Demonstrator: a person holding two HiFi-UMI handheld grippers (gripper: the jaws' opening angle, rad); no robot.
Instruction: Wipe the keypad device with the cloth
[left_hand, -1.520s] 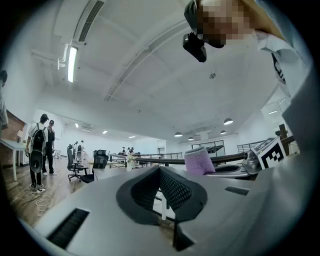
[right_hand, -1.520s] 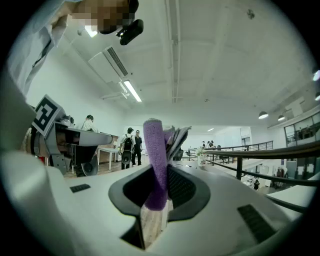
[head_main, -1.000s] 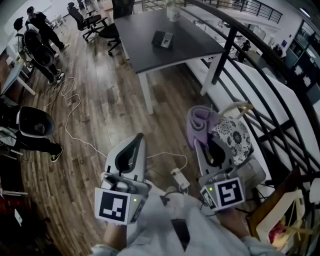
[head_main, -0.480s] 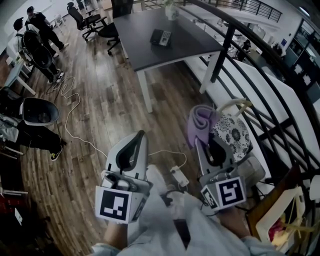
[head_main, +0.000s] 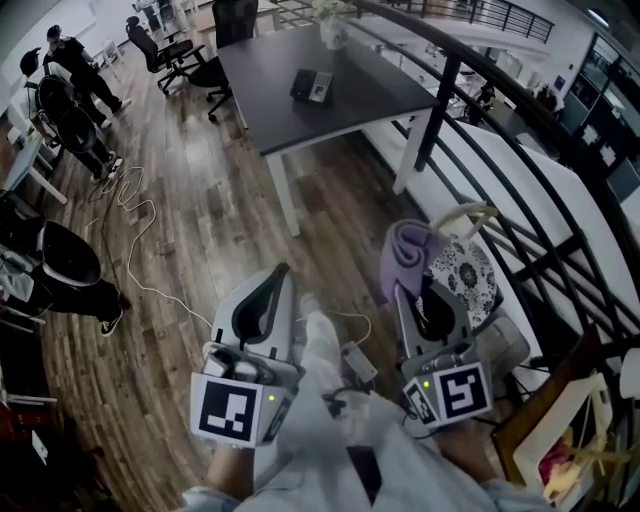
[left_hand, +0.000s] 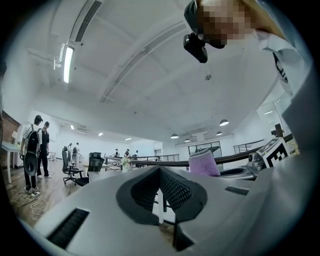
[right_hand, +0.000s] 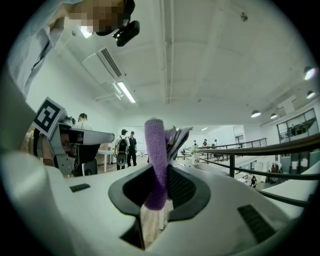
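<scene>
Keypad device (head_main: 311, 86) flat on a dark table (head_main: 370, 95), well ahead of both grippers and untouched. Purple cloth (head_main: 403, 256), rolled, pinched upright in the clenched jaws of the right gripper (head_main: 420, 295), its top clear above the fingertips. Left gripper (head_main: 268, 290) level with it on the left, jaws pressed together on nothing.

Between grippers and table: open wooden floor (head_main: 200, 220), a white table leg (head_main: 284, 192), and a white power strip (head_main: 358, 362) low between the two grippers, beside the person's pale trouser leg (head_main: 320, 345). Loose white cable (head_main: 130, 225) trailing away ahead and left of the left gripper. Floral-patterned bag (head_main: 465, 272) just right of the right gripper, against a black railing (head_main: 520, 190). Office chairs (head_main: 185, 55) and standing people (head_main: 65, 55) far ahead to the left.
</scene>
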